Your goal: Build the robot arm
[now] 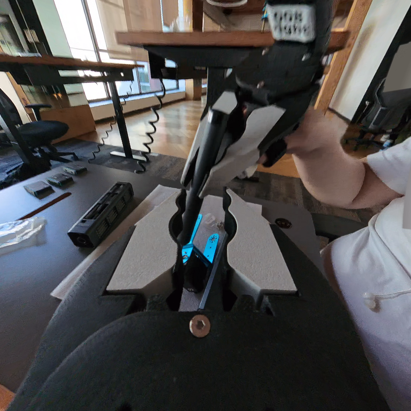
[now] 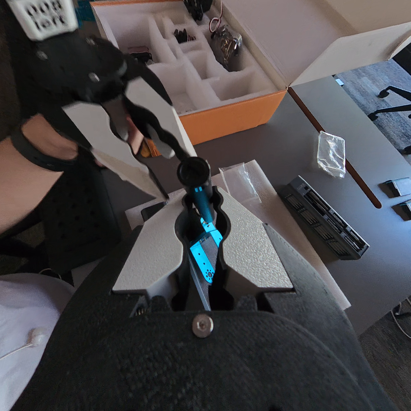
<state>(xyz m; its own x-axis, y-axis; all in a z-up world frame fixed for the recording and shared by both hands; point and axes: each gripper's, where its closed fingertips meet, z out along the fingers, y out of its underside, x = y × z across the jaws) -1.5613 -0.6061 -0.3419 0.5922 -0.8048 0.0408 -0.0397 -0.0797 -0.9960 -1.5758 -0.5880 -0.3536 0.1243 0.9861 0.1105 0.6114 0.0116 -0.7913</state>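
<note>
My left gripper (image 1: 203, 195) is shut on a black servo (image 1: 195, 275) that carries a blue metal bracket (image 1: 196, 226). My right gripper (image 2: 200, 193) is shut on a black screwdriver (image 2: 203, 206). The screwdriver leans away from the right camera, with its tip down on the blue bracket (image 2: 200, 251). In the left wrist view the right gripper (image 1: 192, 189) comes down from the upper right. The screwdriver (image 1: 200, 160) passes between my left fingertips to the bracket. In the right wrist view the left gripper (image 2: 179, 176) reaches in from the upper left.
A white foam sheet (image 1: 155, 195) lies under the work on the dark table (image 1: 44, 255). A black bit case (image 2: 322, 224), a clear plastic bag (image 2: 331, 153) and small dark packs (image 1: 60, 179) lie beside it. An orange box (image 2: 222, 120) with foam compartments stands behind. Loose screws (image 1: 219, 224) lie on the sheet. Only a small space, under 4 cm, lies between the two pairs of fingers. Both grippers' tips are roughly 25 cm from the black bit case (image 2: 322, 224). It turns up in the left wrist view (image 1: 114, 204) as well.
</note>
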